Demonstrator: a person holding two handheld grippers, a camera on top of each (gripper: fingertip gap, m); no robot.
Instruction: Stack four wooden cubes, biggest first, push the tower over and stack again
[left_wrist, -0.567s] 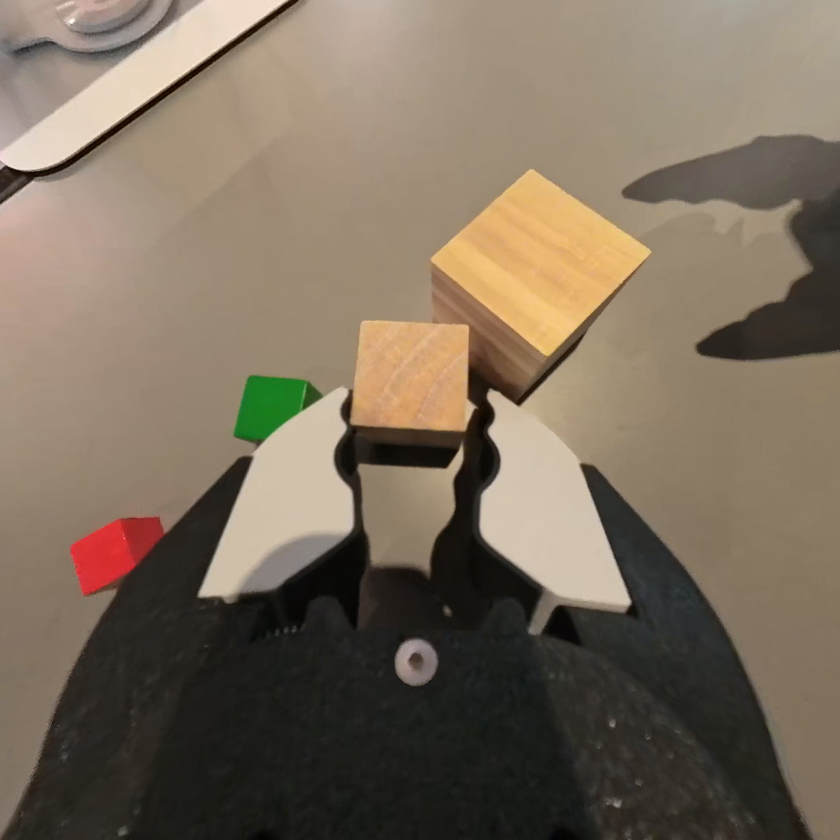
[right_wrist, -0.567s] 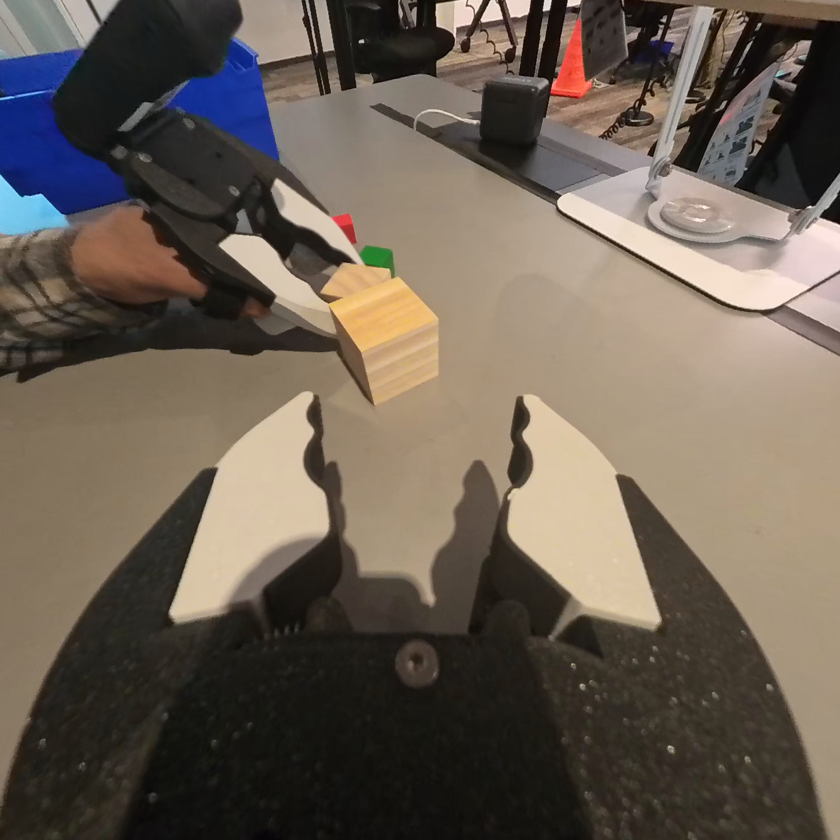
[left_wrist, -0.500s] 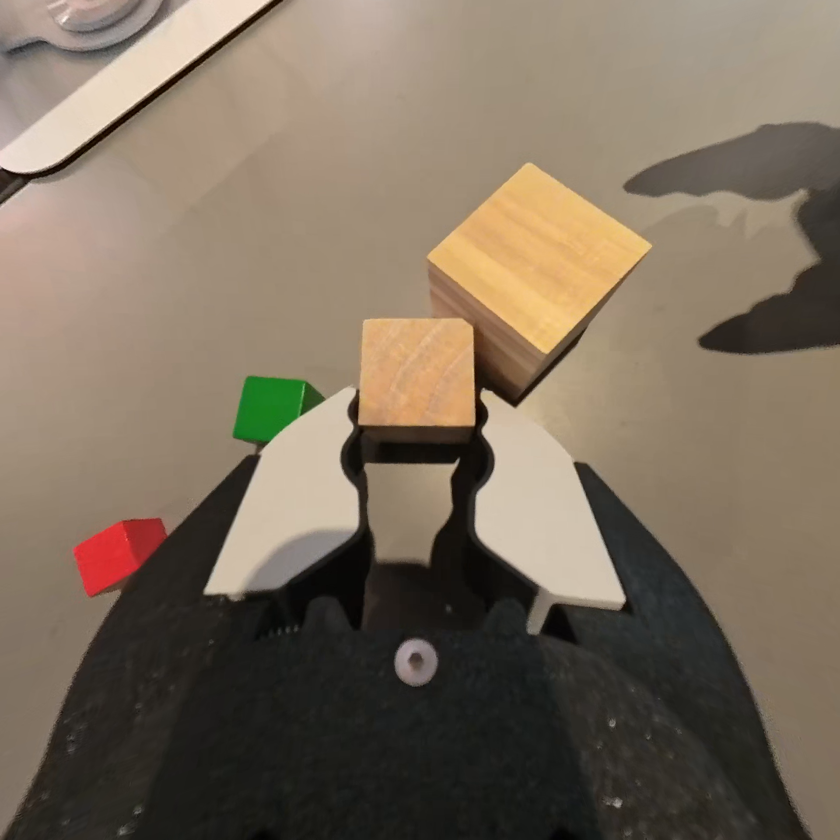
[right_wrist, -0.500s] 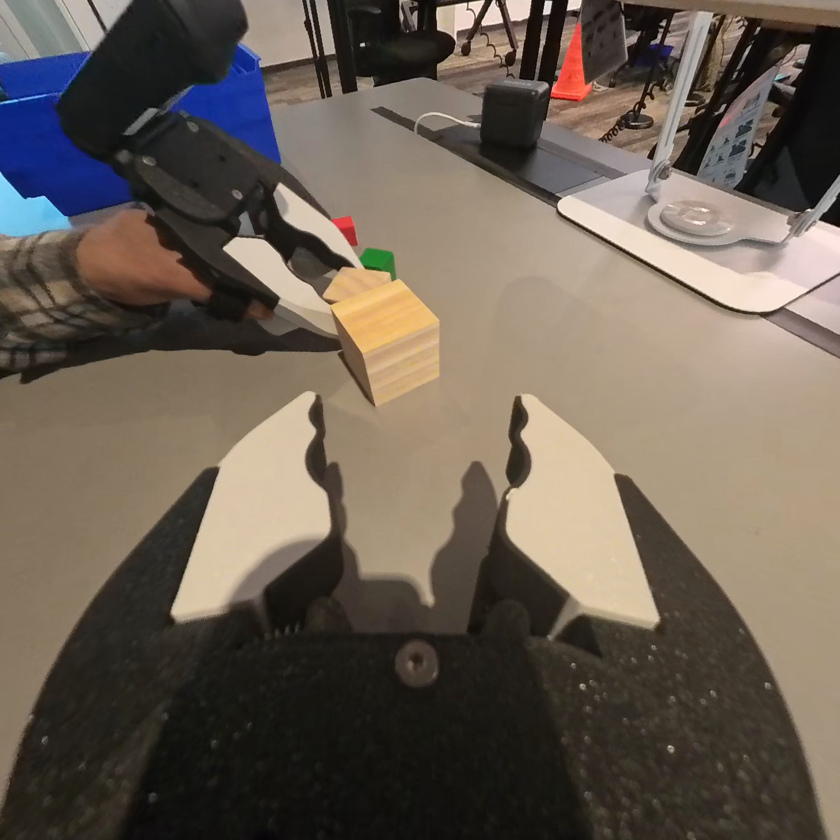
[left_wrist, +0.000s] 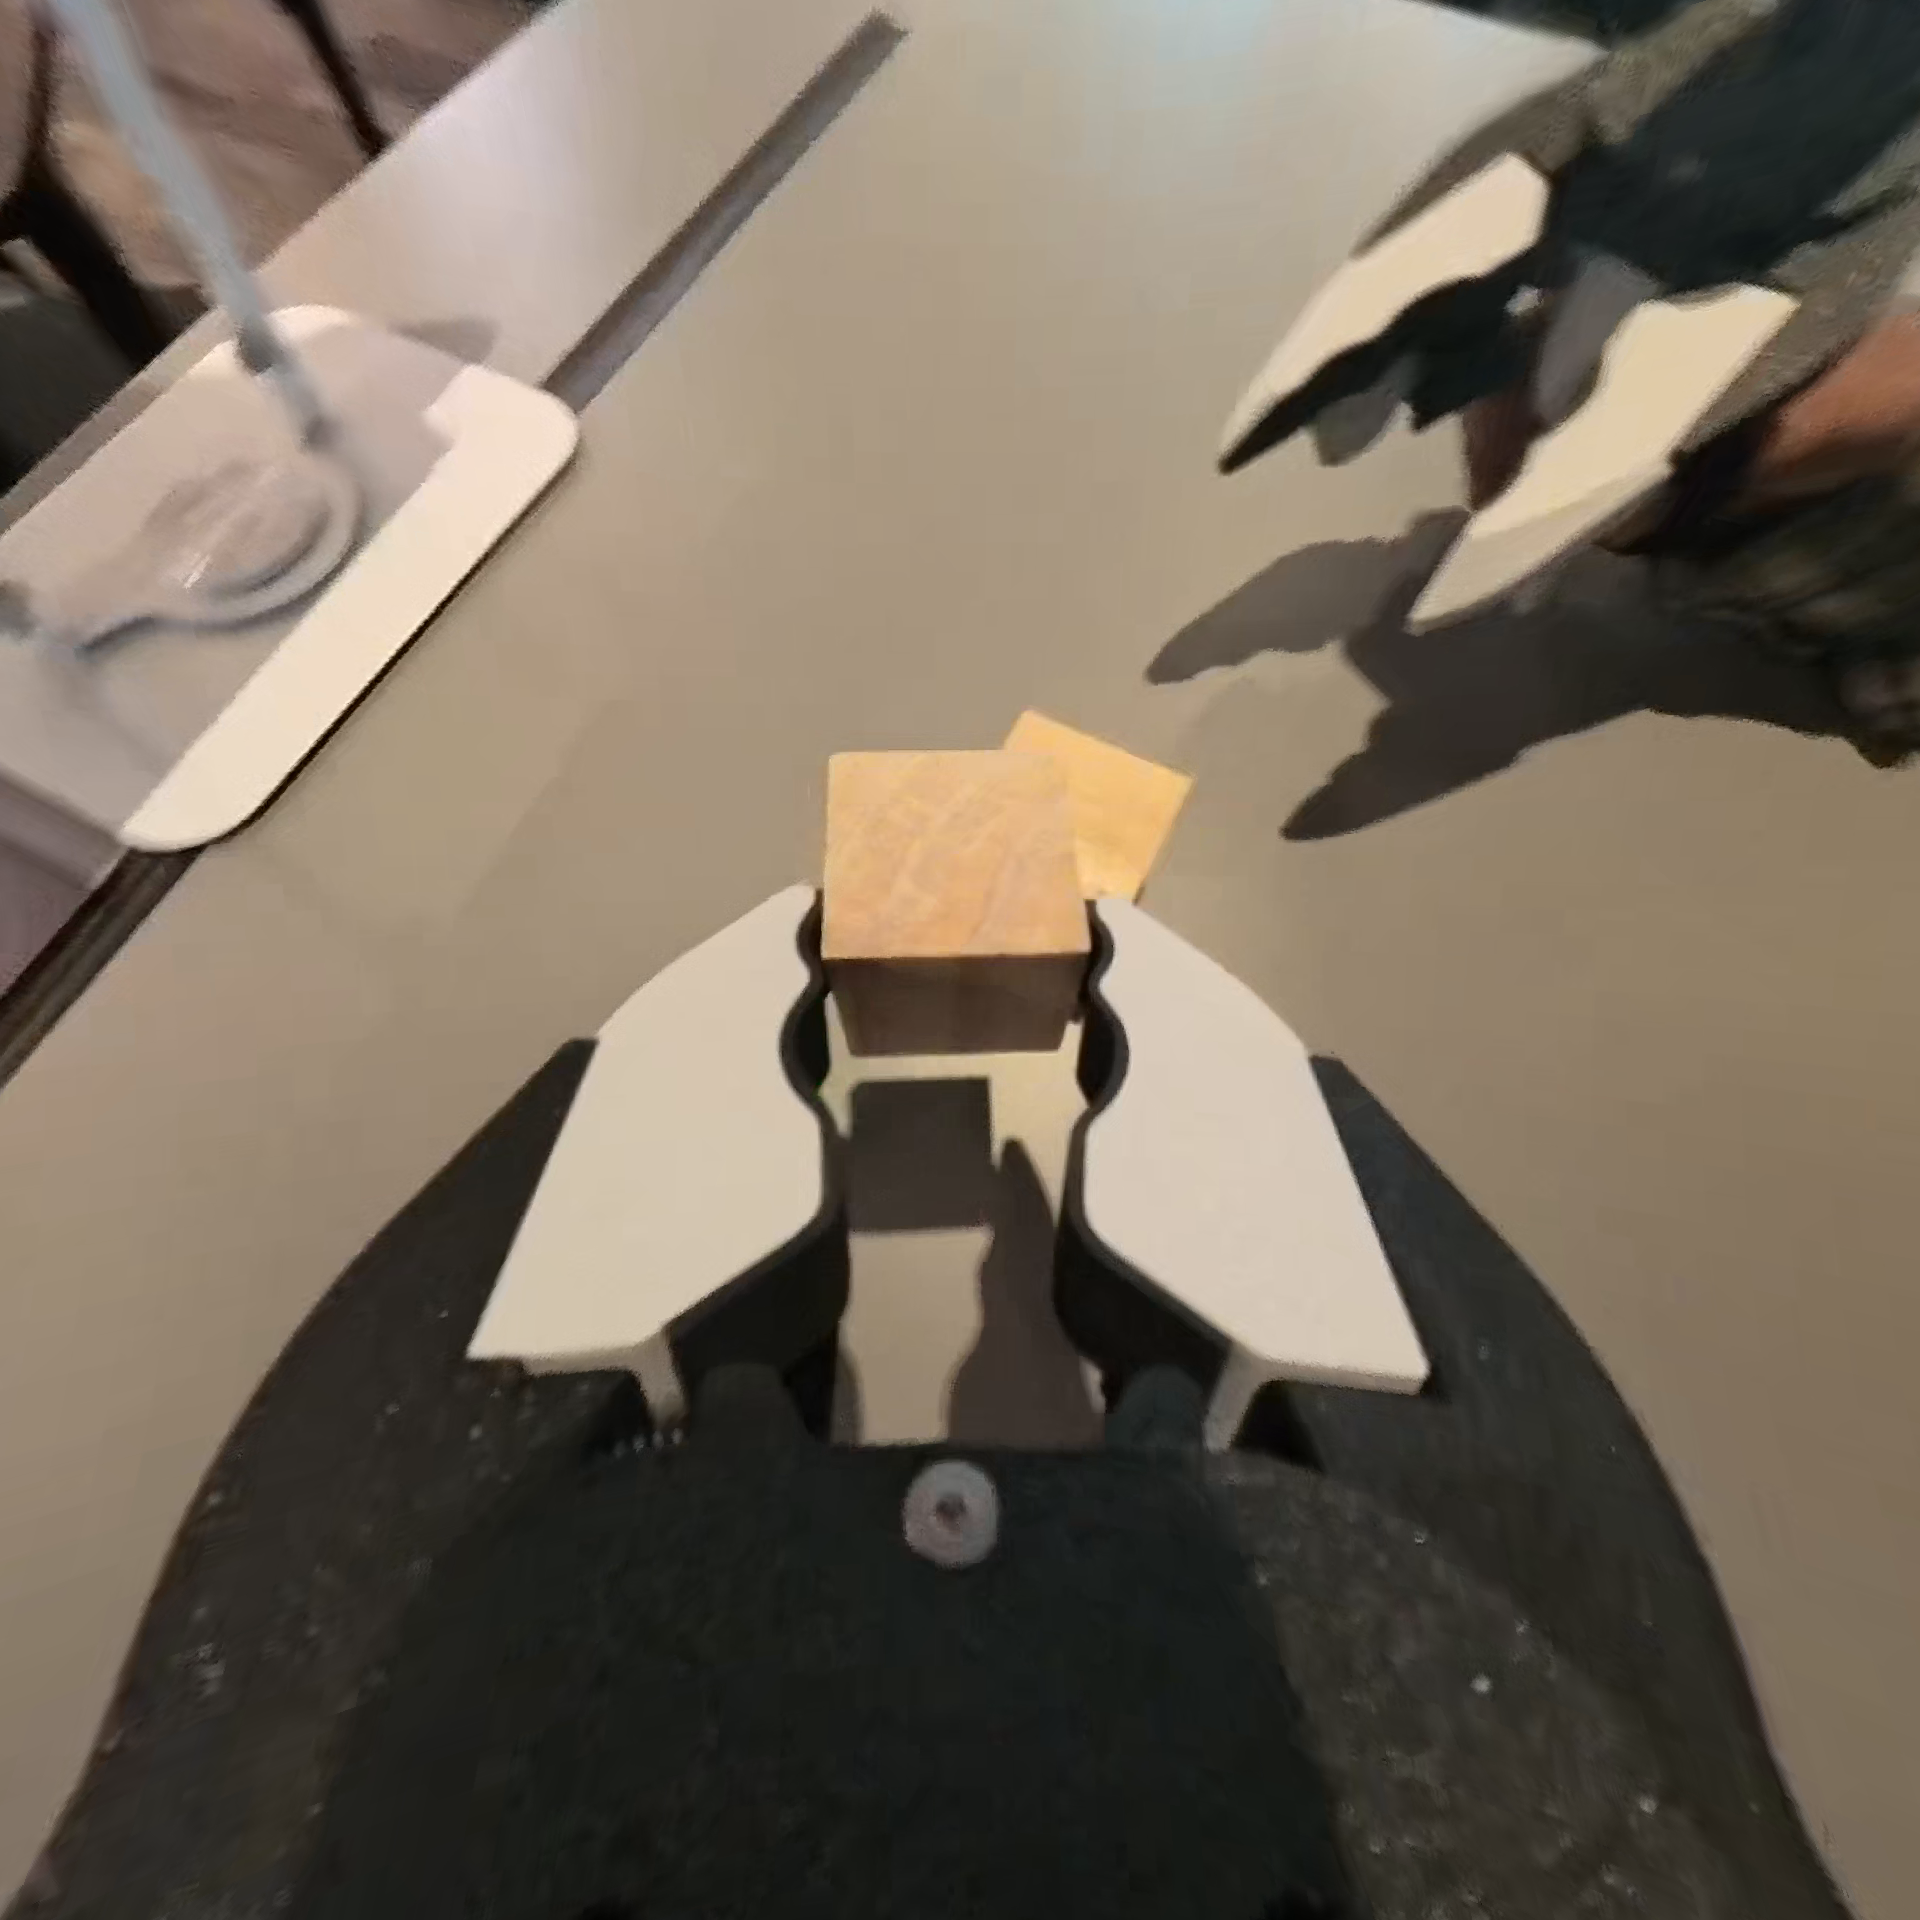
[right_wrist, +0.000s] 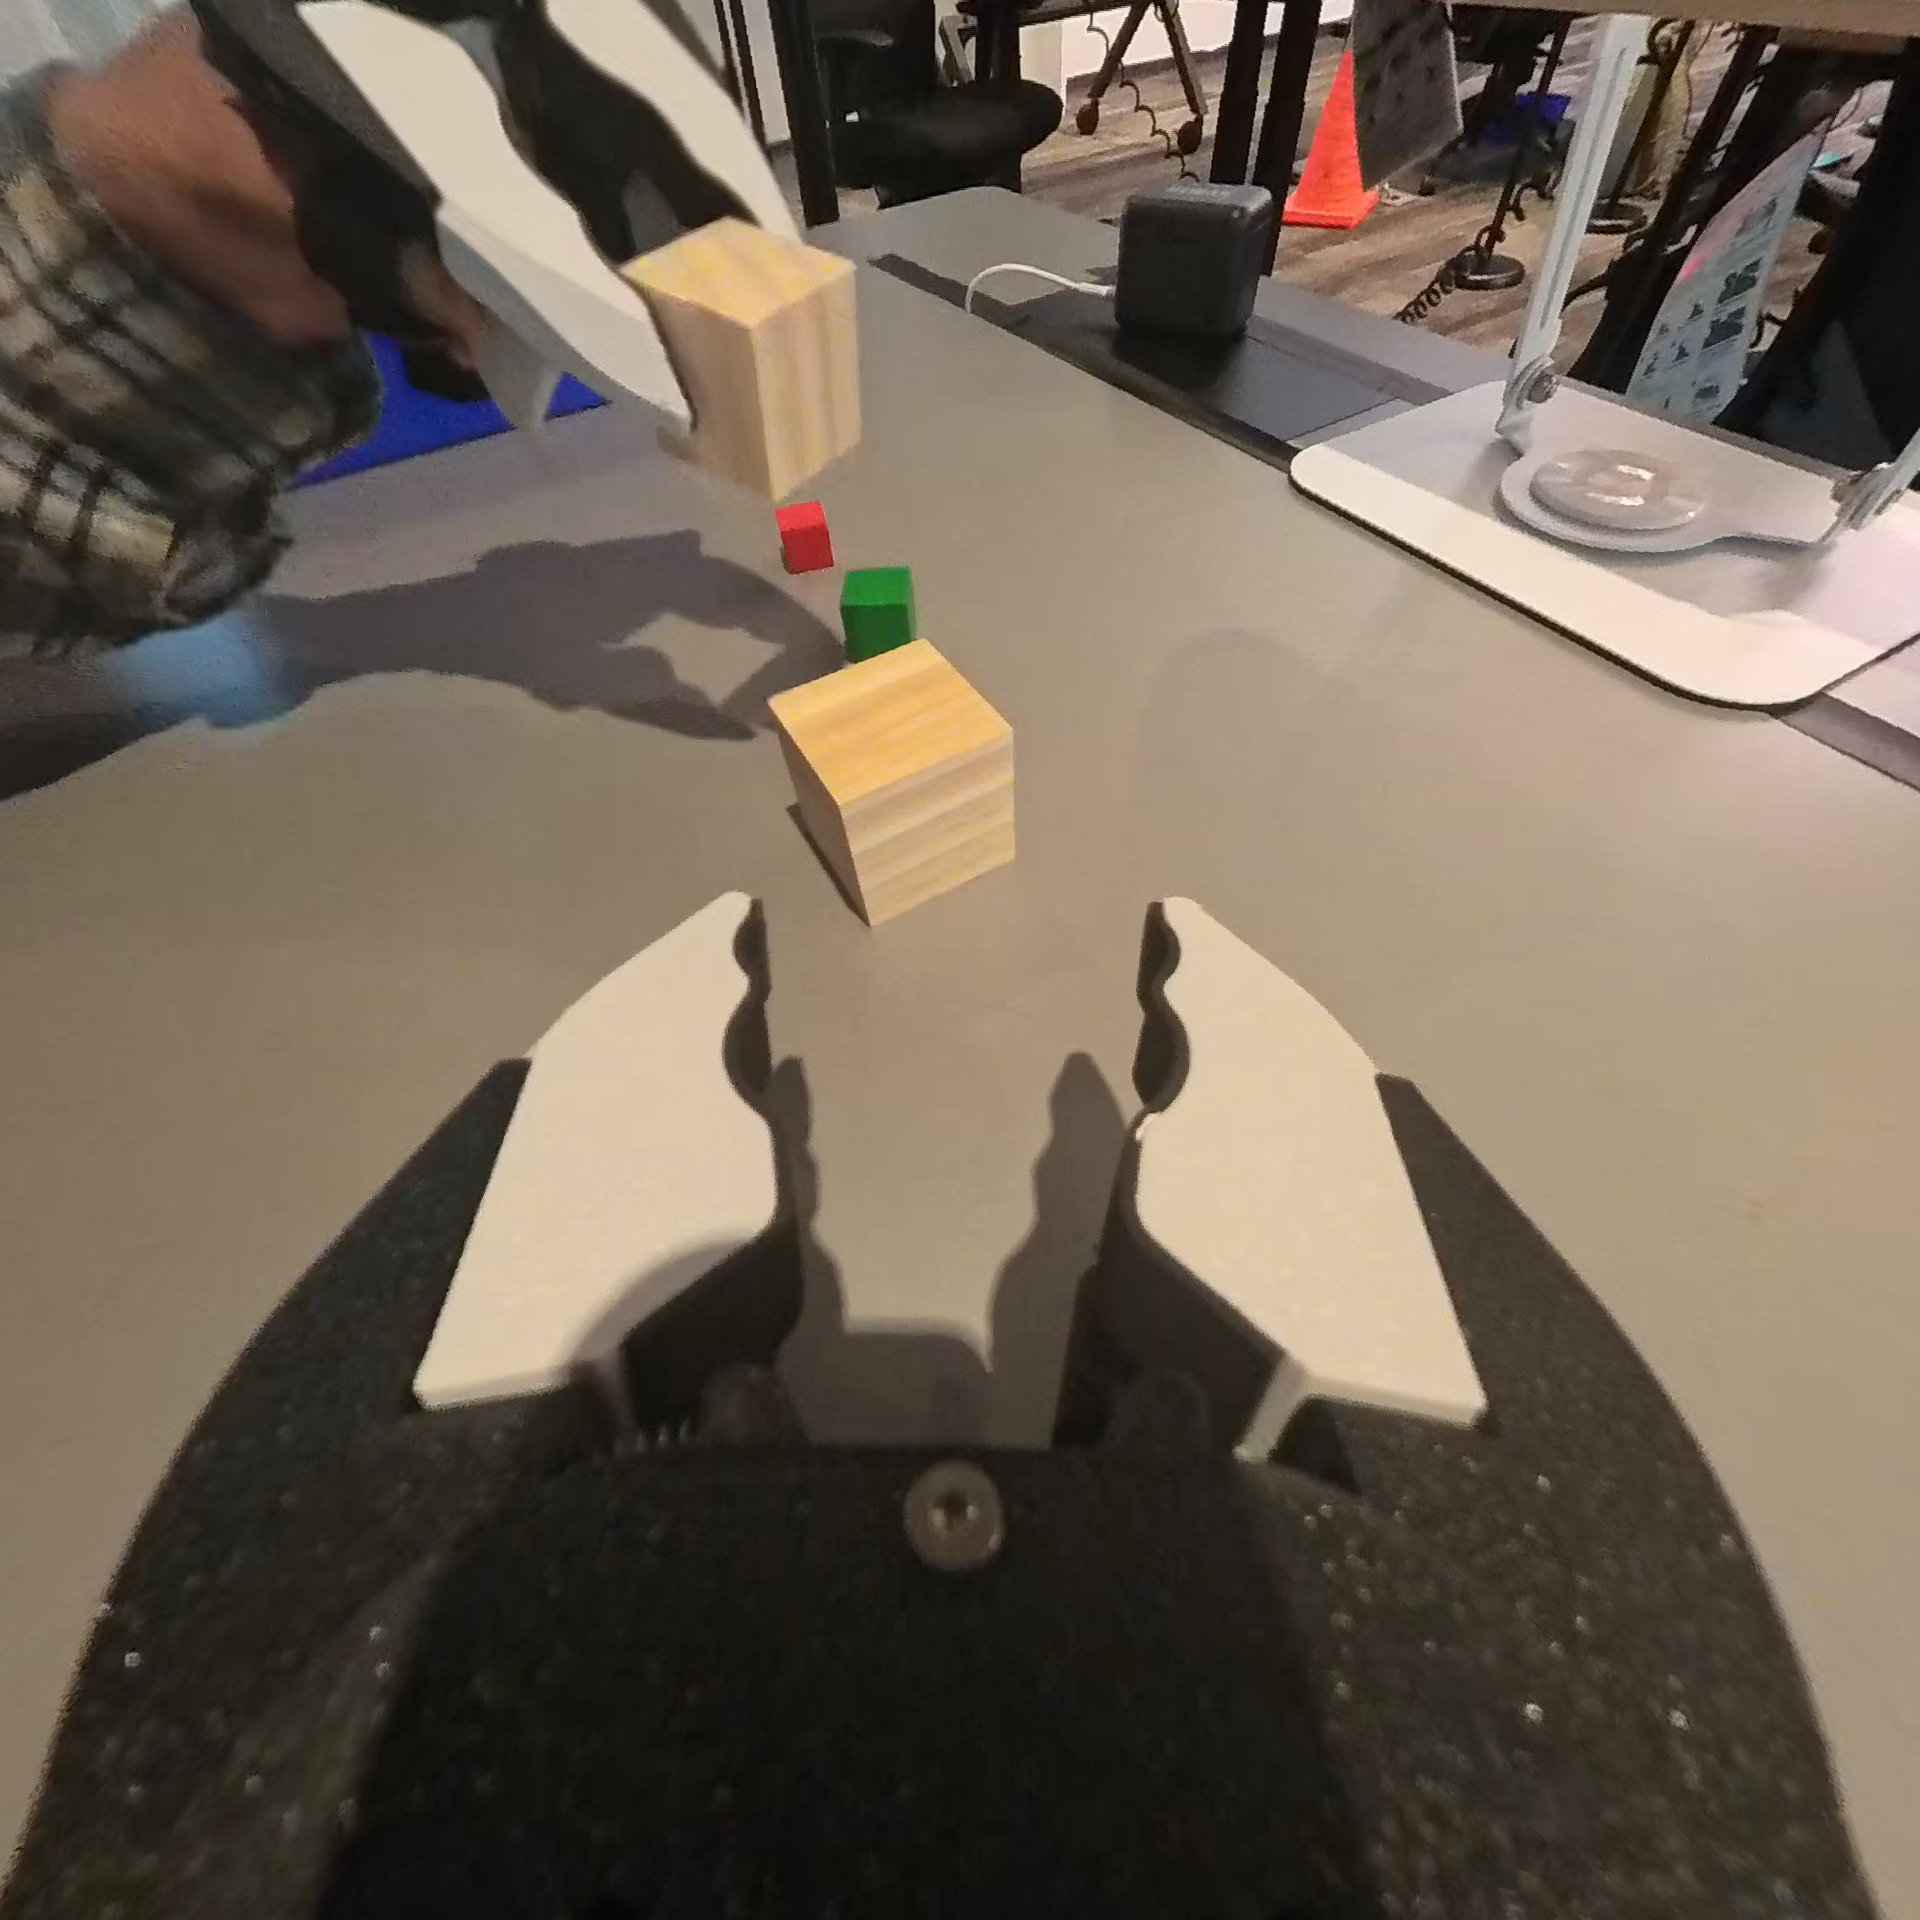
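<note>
My left gripper is shut on a medium plain wooden cube and holds it well above the table; the cube also shows in the right wrist view. The big wooden cube stands on the grey table, and in the left wrist view only its top corner peeks out behind the held cube. A small green cube and a smaller red cube lie just beyond the big cube. My right gripper is open and empty, low over the table just short of the big cube; it also shows in the left wrist view.
A white lamp base plate lies at the table's right side, and shows in the left wrist view. A black box-shaped device with a white cable sits at the far edge. A blue bin is behind the plaid-sleeved arm.
My left gripper has risen from the table with the medium cube, lifting it high beside the big cube. The green and red cubes have dropped out of its view. My right gripper stays open.
</note>
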